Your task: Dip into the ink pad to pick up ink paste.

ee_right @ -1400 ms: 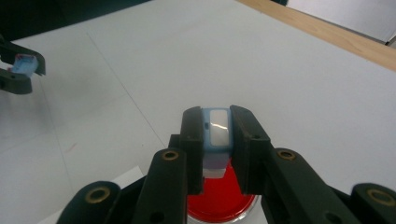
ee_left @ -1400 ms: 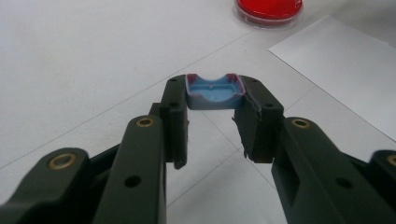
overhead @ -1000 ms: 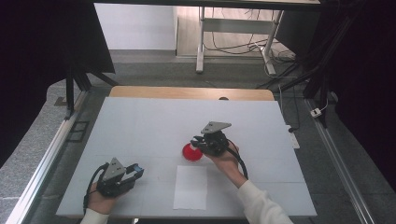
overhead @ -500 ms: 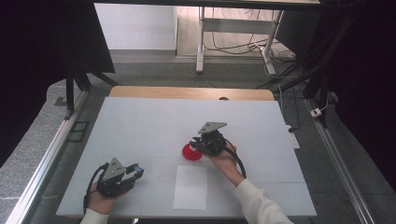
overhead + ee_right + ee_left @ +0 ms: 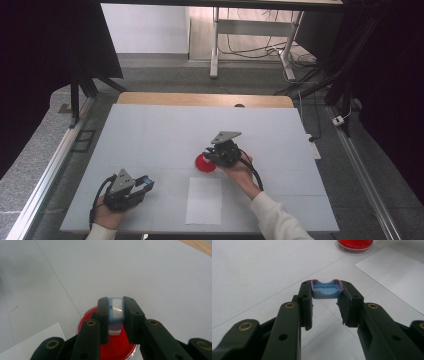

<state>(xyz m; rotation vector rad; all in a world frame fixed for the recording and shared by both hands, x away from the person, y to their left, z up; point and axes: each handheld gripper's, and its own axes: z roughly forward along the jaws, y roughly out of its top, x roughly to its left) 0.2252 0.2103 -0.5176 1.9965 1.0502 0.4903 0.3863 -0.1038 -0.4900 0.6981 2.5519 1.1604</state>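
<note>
A: Over the red dish [image 5: 107, 345], item one: small blue-and-white block [image 5: 116, 308], clamped in the right gripper [image 5: 115, 315] jaws.

B: Handling?

A: Probably light, stiff plastic; grip flat sides. Left gripper [image 5: 325, 302] jaws clamp the blue cap [image 5: 327, 289], near tabletop [image 5: 150, 130].

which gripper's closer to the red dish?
Right. The right gripper hangs directly over the red dish, holding a blue stamp. The left gripper sits apart near the table's front left, holding a blue cap.
</note>
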